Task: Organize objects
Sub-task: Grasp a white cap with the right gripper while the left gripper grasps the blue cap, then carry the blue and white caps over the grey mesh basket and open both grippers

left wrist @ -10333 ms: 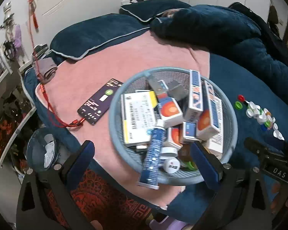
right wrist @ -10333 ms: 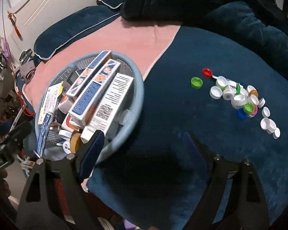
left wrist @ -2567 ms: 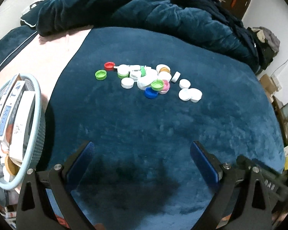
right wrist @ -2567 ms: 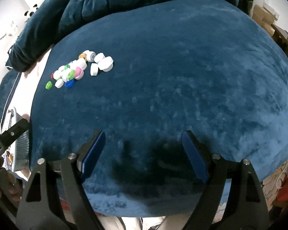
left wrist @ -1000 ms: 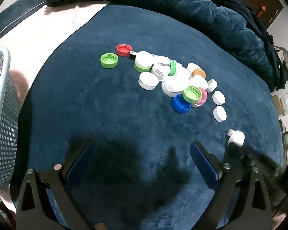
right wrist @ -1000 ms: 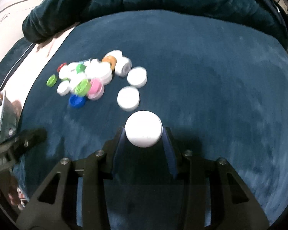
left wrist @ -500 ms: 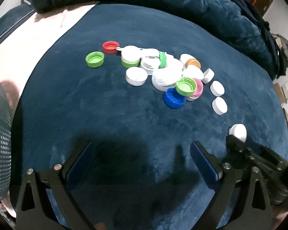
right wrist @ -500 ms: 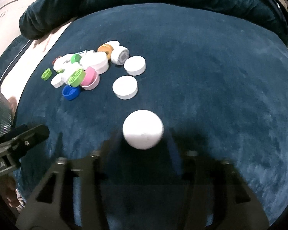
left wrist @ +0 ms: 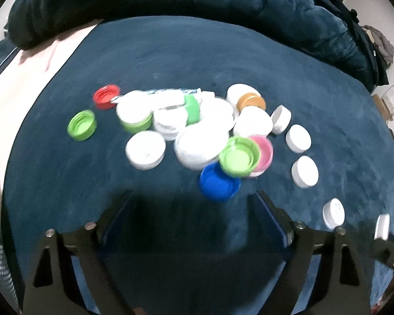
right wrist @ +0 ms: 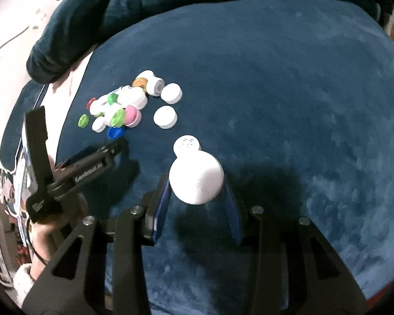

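Right gripper [right wrist: 197,191]: jaws pinch a white cap [right wrist: 196,177] between the blue pads, clear of the blanket [right wrist: 289,78]. Its shadow falls on the blanket directly below. A second, smaller white cap with dotted top [right wrist: 187,143] lies on the blanket just beyond the held one.

Left gripper [left wrist: 194,218]: jaws spread, nothing between the pads; they have just been closing somewhat. It points down at the near edge of the cap pile [left wrist: 197,126]. The blue cap [left wrist: 219,182] lies just ahead of the fingertips, partly under a green cap [left wrist: 239,156] that overlaps a pink cap [left wrist: 264,152].

Pile: mostly white caps, with an orange cap [left wrist: 250,101] at the far side. A red cap [left wrist: 106,96] and another green cap [left wrist: 82,125] sit apart on the pile's left. Two white caps [left wrist: 298,138] lie apart on its right. The left view is motion-blurred.

A dark quilt [left wrist: 223,8] is bunched behind the blanket.
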Demonstrator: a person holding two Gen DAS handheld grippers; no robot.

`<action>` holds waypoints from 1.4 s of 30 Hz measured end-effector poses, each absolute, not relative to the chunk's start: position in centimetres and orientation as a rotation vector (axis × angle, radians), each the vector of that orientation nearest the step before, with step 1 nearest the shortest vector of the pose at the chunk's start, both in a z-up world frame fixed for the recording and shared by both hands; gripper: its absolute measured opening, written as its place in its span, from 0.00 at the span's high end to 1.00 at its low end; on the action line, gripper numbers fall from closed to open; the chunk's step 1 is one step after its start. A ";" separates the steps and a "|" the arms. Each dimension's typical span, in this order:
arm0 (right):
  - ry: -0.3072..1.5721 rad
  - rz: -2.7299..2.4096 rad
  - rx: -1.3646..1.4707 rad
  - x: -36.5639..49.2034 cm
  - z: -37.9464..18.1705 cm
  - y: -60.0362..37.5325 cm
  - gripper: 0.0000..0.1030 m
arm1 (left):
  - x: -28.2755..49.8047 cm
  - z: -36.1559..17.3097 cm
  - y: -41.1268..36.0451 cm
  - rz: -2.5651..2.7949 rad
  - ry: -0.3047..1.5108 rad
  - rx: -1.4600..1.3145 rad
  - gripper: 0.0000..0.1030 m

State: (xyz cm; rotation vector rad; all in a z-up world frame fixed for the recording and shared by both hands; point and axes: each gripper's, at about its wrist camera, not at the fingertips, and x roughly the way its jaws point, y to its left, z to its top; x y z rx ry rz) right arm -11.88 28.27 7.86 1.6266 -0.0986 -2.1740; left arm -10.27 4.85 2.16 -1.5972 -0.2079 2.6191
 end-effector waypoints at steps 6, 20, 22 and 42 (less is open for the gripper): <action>-0.162 -2.168 1.636 -12.6 7.4 28.3 0.60 | -11.2 2.3 6.0 2.598 -0.126 -1.548 0.70; -0.177 -2.133 1.584 -11.1 8.6 26.0 0.60 | -5.3 7.4 4.5 2.650 -0.070 -1.504 0.71; -0.172 -2.133 1.579 -10.6 8.9 25.4 0.60 | -4.2 8.6 3.5 2.678 -0.054 -1.485 0.71; -0.045 -1.878 1.373 1.9 14.1 9.1 0.60 | 10.8 14.6 -16.6 2.975 -0.454 -1.464 0.71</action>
